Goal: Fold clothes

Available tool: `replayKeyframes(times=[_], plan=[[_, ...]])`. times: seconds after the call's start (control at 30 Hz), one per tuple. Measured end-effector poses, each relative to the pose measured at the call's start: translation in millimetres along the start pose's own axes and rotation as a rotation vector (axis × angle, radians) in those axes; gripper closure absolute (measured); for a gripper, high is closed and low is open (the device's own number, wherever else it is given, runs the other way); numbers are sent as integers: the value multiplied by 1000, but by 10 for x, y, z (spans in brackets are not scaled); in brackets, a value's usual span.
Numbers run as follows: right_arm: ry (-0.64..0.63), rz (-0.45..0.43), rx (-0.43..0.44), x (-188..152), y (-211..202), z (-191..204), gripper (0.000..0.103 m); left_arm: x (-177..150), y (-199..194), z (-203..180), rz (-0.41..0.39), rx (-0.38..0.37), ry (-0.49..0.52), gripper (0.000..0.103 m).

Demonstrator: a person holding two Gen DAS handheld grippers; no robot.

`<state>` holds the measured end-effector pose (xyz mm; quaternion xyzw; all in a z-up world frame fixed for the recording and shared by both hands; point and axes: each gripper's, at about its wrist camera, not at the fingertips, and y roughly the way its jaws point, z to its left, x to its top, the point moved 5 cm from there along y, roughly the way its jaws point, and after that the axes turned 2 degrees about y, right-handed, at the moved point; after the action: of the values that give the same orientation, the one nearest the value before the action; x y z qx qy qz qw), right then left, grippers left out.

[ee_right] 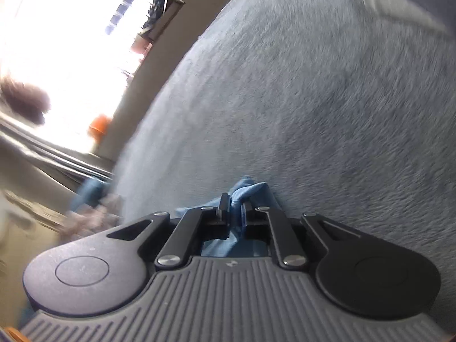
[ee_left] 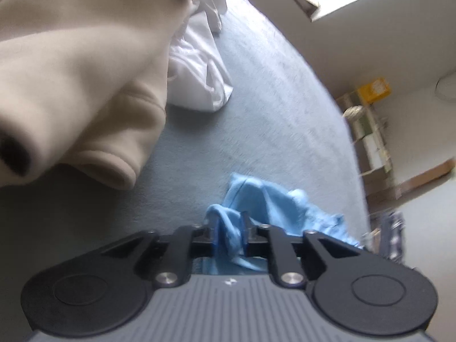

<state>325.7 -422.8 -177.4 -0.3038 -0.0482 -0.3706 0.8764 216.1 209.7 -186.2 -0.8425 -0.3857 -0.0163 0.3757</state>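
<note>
Both claws pinch crumpled soft blue cloth.

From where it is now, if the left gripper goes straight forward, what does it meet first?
Apart from the blue garment the left gripper already clamps, probably only the pale blue carpet; the beige garment hangs off to the side. Depth is unclear.

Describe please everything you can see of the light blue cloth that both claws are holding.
The light blue cloth looks like soft, thin fabric, crumpled into folds rather than spread flat. The left claw is shut on a bunched part of it, and the right claw pinches another bunched part. Beyond the claws lies the pale blue-grey carpet; whether the cloth rests on it cannot be told.
</note>
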Motion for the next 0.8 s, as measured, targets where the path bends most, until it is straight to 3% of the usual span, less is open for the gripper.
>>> replayKeyframes(times=[0.13,0.2,0.27,0.33,0.43,0.53,0.63,0.7,0.8], plan=[[126,-44,90,143,-52,-91,81,127,-52,154,-71,-3,-93,80],[204,-113,134,221,-119,-171,63,152,-66,217,-99,-3,-129,77],[243,-161,138,259,-180,-222,55,144,-94,226,-113,7,-132,76],[198,-197,97,247,-258,-175,55,129,-137,209,-124,22,-117,74],[13,-184,99,126,-353,128,55,69,-257,112,-136,61,-45,68],[-224,-65,98,-185,-309,609,56,-61,-390,-25,-122,144,66,59],[-534,89,76,-736,-103,1168,59,-205,-465,-147,-109,197,171,52],[-794,179,44,-1241,61,1509,69,-308,-494,-220,-96,223,238,50],[-1145,284,8,-1998,312,1877,76,-442,-443,-292,-68,259,348,49]])
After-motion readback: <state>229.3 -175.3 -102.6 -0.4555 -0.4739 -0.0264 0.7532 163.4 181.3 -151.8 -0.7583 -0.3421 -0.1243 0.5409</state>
